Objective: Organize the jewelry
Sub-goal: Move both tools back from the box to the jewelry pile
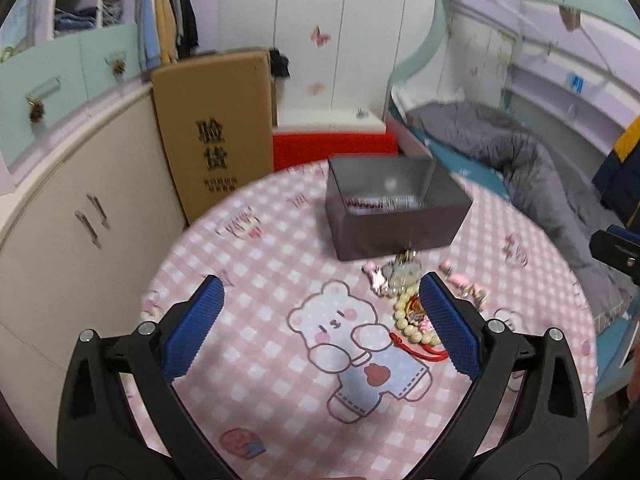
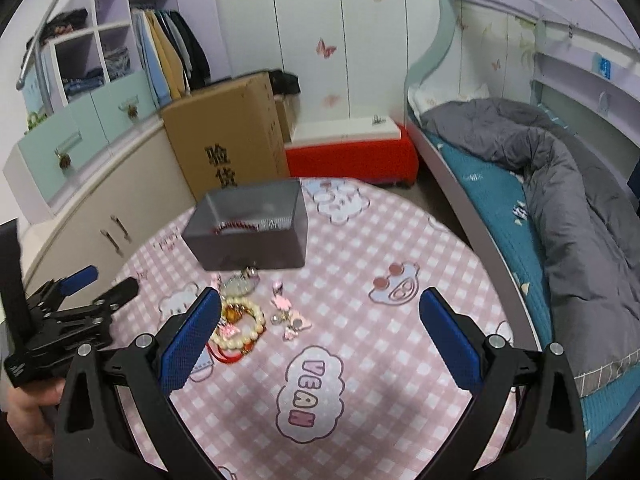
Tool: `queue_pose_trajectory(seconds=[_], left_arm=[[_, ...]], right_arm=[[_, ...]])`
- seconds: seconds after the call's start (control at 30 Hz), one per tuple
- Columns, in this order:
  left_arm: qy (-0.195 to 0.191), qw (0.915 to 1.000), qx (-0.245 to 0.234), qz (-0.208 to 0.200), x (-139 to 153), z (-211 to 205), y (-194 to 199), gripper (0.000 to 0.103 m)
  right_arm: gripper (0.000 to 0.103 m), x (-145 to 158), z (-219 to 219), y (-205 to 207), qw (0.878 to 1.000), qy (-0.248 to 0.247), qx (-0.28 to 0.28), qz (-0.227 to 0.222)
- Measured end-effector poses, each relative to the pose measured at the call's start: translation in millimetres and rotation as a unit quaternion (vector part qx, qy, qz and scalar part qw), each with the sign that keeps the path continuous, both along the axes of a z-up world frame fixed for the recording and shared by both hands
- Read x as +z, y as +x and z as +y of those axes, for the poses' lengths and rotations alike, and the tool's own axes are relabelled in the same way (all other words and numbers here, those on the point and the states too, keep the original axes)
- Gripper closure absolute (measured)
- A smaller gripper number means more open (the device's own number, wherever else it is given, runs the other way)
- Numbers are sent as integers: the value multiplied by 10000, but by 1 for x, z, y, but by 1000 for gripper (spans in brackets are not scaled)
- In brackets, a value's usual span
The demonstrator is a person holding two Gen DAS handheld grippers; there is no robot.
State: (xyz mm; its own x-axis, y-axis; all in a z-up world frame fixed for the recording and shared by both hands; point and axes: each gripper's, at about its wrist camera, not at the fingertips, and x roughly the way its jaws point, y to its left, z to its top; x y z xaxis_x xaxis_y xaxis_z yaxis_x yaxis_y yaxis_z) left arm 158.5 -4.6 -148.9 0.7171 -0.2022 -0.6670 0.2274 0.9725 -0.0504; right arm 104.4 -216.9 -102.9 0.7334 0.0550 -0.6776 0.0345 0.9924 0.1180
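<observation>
An open grey box (image 1: 394, 208) stands at the far side of the round pink-checked table (image 1: 260, 360); it also shows in the right wrist view (image 2: 250, 226), with a red string of beads (image 2: 236, 226) inside. In front of it lies a heap of jewelry: a cream bead bracelet (image 1: 404, 316) (image 2: 244, 326) with a red cord (image 1: 416, 350), a pale round pendant (image 2: 240, 284), and small pink charms (image 2: 288, 316) (image 1: 466, 286). My left gripper (image 1: 320, 312) is open and empty, its right finger beside the bracelet. My right gripper (image 2: 320, 328) is open and empty, just above the charms.
A cardboard box (image 1: 216, 128) stands behind the table on the left, against beige cabinets (image 1: 80, 216). A red bench (image 1: 332, 146) is behind the grey box. A bed with a grey duvet (image 2: 560, 184) runs along the right. The left gripper shows at the right wrist view's left edge (image 2: 60, 320).
</observation>
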Motion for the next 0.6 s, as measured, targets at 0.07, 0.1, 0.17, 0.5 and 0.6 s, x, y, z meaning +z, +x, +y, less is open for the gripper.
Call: queue_pose_trajectory(seconds=[0.07, 0.1, 0.17, 0.5, 0.6], left_arm=[[1, 9999, -11, 157, -12, -5, 11, 7], [24, 9997, -8, 255, -19, -9, 18, 7], [68, 9992, -5, 397, -29, -15, 28, 7], [360, 9959, 65, 823, -61, -37, 75, 8], [268, 9945, 36, 1010, -69, -39, 81, 19]], right_arm=[[7, -7, 1, 4, 9999, 17, 48, 116], [7, -10, 1, 5, 9998, 10, 61, 166], [7, -15, 0, 8, 9996, 25, 83, 263], [7, -36, -3, 19, 9981, 83, 201, 583], [7, -41, -3, 23, 9975, 73, 253, 663]])
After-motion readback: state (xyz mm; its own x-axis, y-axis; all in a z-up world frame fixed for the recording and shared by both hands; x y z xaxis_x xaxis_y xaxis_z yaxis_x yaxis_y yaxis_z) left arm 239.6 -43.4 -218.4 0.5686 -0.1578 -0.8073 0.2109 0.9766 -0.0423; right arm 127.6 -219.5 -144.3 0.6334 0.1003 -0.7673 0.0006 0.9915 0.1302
